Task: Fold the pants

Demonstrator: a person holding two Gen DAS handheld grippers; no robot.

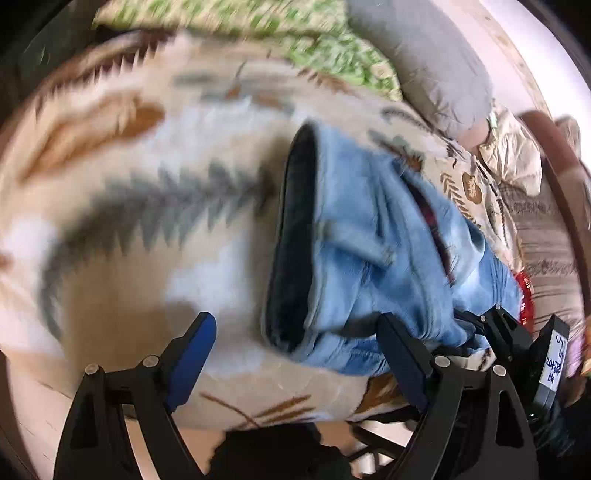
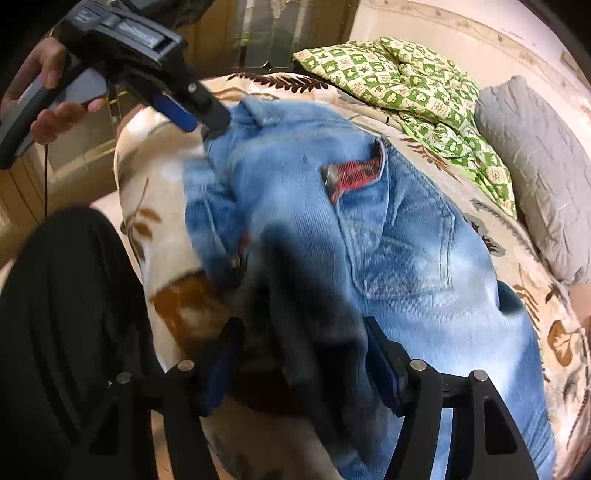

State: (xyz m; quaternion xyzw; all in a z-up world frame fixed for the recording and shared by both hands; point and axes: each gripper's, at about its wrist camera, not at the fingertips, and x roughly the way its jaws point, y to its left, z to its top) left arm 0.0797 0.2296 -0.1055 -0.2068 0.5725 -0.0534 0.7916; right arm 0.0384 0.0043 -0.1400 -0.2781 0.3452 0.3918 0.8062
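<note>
**Left wrist view.** One pair of light-blue denim pants (image 1: 369, 240) lay bunched on the beige leaf-patterned bedspread (image 1: 147, 258), near its front edge, with the dark-lined waistband gaping. The left gripper (image 1: 295, 321) stood with its jaws well apart, nothing pressed between the pads, and the waistband just ahead of them. Toward the far side of the bedspread lay one grey pillow (image 1: 424, 62) and one green-and-white checked quilt (image 1: 295, 33).

**Right wrist view.** The right gripper (image 2: 303, 323) hung at the front edge of the bedspread, with blurred dark cloth of the pants between its jaws. Whether the pads clamped that cloth could not be told. One back pocket (image 2: 399, 236) showed, with a red plaid lining at its top. One hand (image 2: 55, 120) held the left gripper at the waistband.

**Assessment.** Judged an early step: the pants were still being gathered and laid out, with no fold made. The next move would call for a firm hold at both waistband corners and the cloth drawn flat.
</note>
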